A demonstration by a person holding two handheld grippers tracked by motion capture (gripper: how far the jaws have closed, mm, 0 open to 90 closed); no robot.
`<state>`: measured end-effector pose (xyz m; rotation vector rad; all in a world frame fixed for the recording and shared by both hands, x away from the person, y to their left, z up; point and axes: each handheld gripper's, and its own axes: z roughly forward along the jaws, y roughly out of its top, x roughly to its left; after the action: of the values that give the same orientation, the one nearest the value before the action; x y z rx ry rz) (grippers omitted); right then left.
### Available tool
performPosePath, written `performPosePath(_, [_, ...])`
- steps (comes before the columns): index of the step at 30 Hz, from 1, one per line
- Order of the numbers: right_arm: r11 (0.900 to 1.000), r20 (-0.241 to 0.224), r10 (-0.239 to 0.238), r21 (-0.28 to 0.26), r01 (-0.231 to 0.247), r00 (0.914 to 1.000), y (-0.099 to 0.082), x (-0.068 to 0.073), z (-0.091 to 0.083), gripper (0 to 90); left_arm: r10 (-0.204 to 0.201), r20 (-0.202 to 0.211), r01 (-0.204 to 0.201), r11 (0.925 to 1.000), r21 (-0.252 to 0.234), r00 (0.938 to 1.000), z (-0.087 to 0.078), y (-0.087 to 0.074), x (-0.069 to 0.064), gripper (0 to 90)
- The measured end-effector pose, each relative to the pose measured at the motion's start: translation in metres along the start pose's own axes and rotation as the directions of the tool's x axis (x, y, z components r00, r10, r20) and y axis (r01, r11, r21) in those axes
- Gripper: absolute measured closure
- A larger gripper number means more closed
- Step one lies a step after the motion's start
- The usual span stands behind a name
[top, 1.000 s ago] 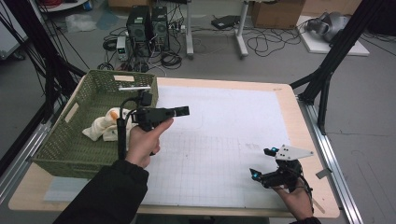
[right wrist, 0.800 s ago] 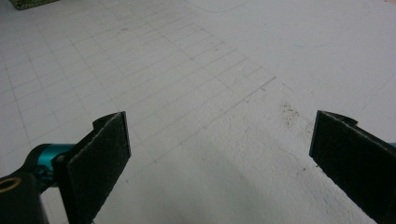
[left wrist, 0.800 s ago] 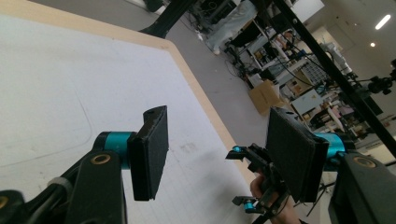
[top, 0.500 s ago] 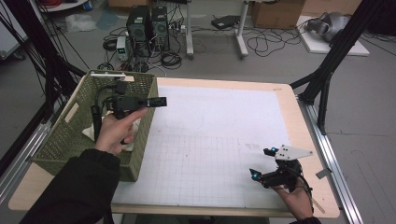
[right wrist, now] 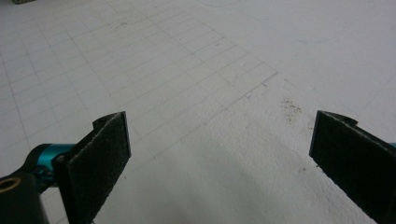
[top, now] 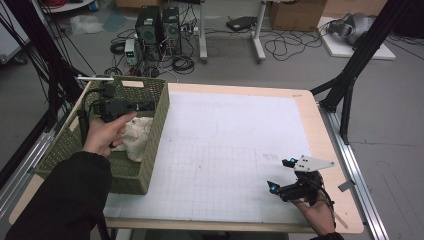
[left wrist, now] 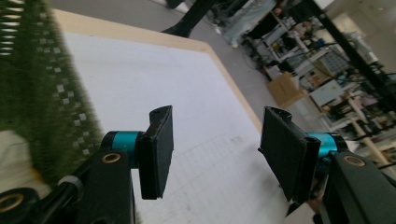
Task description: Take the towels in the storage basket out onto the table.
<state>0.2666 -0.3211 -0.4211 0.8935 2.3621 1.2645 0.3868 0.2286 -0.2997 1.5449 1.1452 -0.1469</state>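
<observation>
My left gripper [top: 145,106] hovers over the green woven basket [top: 159,125] at the table's left, pointing right. Its jaws have just been closing a little, and the left gripper view shows the left gripper [left wrist: 215,116] still open with nothing between the pads. A white soft bundle [top: 136,136] lies in the basket under the hand. The basket's wall [left wrist: 42,102] is blurred at the left of that view. My right gripper [top: 280,174] rests low on the white gridded mat [top: 225,140] near the front right corner. The right gripper [right wrist: 219,121] is wide open over bare mat [right wrist: 196,56].
The mat covers most of the wooden table [top: 327,145], with the basket along its left side. Black frame posts [top: 350,75] stand at the right rear corner, and others at the left. Computer towers [top: 157,25] and cables lie on the floor beyond the far edge.
My left hand has carried its gripper leftward from the mat's edge to above the basket's middle. The right gripper has stayed where it was.
</observation>
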Motion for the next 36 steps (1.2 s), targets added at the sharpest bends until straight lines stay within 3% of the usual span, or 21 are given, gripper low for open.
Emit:
performPosePath(3, [1.0000, 0.001, -0.001, 0.001, 0.001, 1.0000, 0.000, 0.000, 0.000, 4.3, 0.025, -0.055, -0.024, 0.9995, 0.020, 0.9982, -0.003, 0.001, 0.006, 44.7])
performPosePath(6, [1.0000, 0.000, -0.001, 0.004, 0.001, 1.0000, 0.000, 0.000, 0.001, 4.3, 0.059, -0.142, -0.053, 0.9975, 0.046, 0.9881, -0.006, 0.002, 0.014, 44.8])
performPosePath(7, [1.0000, 0.001, -0.001, 0.004, 0.001, 1.0000, 0.000, 0.000, 0.001, 4.2, 0.059, -0.142, -0.053, 0.9975, 0.046, 0.9881, -0.006, 0.002, 0.014, 45.0])
performPosePath(9, [1.0000, 0.001, -0.001, 0.005, 0.001, 1.0000, 0.000, 0.000, 0.001, 4.2, 0.088, -0.206, -0.075, 0.9946, 0.072, 0.9745, -0.007, 0.002, 0.018, 44.7])
performPosePath(10, [1.0000, 0.001, -0.002, 0.005, 0.002, 1.0000, -0.001, 0.000, 0.001, 4.3, 0.109, -0.255, -0.090, 0.9925, 0.083, 0.9608, -0.009, 0.002, 0.023, 44.8])
performPosePath(11, [1.0000, 0.001, -0.002, 0.005, 0.002, 1.0000, -0.001, 0.000, 0.001, 4.3, 0.109, -0.255, -0.090, 0.9925, 0.083, 0.9608, -0.009, 0.002, 0.023, 44.8])
performPosePath(12, [1.0000, 0.002, -0.001, 0.004, 0.001, 1.0000, -0.001, -0.001, 0.001, 4.2, 0.148, -0.309, -0.122, 0.9872, 0.103, 0.9395, -0.008, 0.001, 0.024, 44.6])
performPosePath(13, [1.0000, 0.001, 0.004, 0.007, -0.004, 1.0000, -0.001, 0.000, 0.001, 4.2, 0.148, -0.309, -0.122, 0.9872, 0.103, 0.9395, -0.008, 0.001, 0.024, 44.6])
performPosePath(14, [1.0000, 0.000, 0.003, 0.007, -0.003, 1.0000, -0.001, 0.000, 0.001, 4.3, 0.160, -0.354, -0.129, 0.9856, 0.109, 0.9214, -0.007, 0.001, 0.025, 44.6])
performPosePath(15, [1.0000, 0.000, 0.000, 0.006, 0.000, 1.0000, -0.001, 0.000, 0.001, 4.3, 0.205, -0.426, -0.168, 0.9781, 0.123, 0.8812, -0.006, 0.000, 0.026, 44.8])
performPosePath(16, [1.0000, 0.000, 0.000, 0.006, 0.000, 1.0000, -0.001, 0.000, 0.001, 4.3, 0.205, -0.426, -0.168, 0.9781, 0.123, 0.8812, -0.006, 0.000, 0.026, 45.1])
performPosePath(17, [1.0000, -0.001, 0.001, 0.006, -0.001, 1.0000, -0.001, 0.000, 0.001, 4.3, 0.218, -0.455, -0.176, 0.9754, 0.133, 0.8634, -0.005, 0.000, 0.028, 45.1])
performPosePath(18, [1.0000, 0.001, 0.001, 0.006, -0.001, 1.0000, -0.001, 0.000, 0.001, 4.3, 0.229, -0.471, -0.179, 0.9723, 0.151, 0.8515, -0.004, -0.001, 0.030, 44.9])
performPosePath(19, [1.0000, 0.001, 0.001, 0.006, -0.001, 1.0000, -0.001, -0.001, 0.001, 4.2, 0.229, -0.471, -0.179, 0.9723, 0.151, 0.8515, -0.004, -0.001, 0.030, 44.4])
performPosePath(20, [1.0000, 0.002, 0.003, 0.005, -0.003, 1.0000, -0.001, -0.001, 0.000, 4.2, 0.264, -0.505, -0.184, 0.9618, 0.203, 0.8218, -0.002, -0.002, 0.034, 43.4])
performPosePath(21, [1.0000, 0.003, 0.002, 0.003, -0.002, 1.0000, -0.001, -0.001, 0.000, 4.2, 0.272, -0.517, -0.180, 0.9582, 0.223, 0.8116, -0.003, -0.002, 0.036, 42.5])
performPosePath(24, [1.0000, 0.002, 0.003, 0.003, -0.003, 1.0000, -0.002, -0.001, 0.000, 4.2, 0.267, -0.545, -0.162, 0.9589, 0.233, 0.7948, -0.006, -0.005, 0.044, 41.5])
performPosePath(26, [1.0000, 0.002, 0.002, 0.005, -0.003, 1.0000, -0.002, -0.001, 0.000, 4.2, 0.274, -0.557, -0.147, 0.9536, 0.263, 0.7843, -0.006, -0.006, 0.048, 40.8])
performPosePath(28, [1.0000, 0.001, 0.001, 0.005, -0.001, 1.0000, -0.002, -0.001, 0.000, 4.3, 0.279, -0.558, -0.137, 0.9491, 0.284, 0.7816, -0.004, -0.008, 0.051, 40.0])
performPosePath(31, [1.0000, -0.003, 0.004, 0.007, -0.004, 1.0000, -0.001, 0.000, 0.001, 4.2, 0.289, -0.570, -0.133, 0.9448, 0.300, 0.7696, -0.001, -0.009, 0.052, 40.8])
performPosePath(36, [1.0000, -0.002, -0.003, 0.005, 0.003, 1.0000, 0.000, 0.000, 0.002, 4.3, 0.295, -0.569, -0.103, 0.9329, 0.345, 0.7678, 0.003, -0.012, 0.058, 41.4])
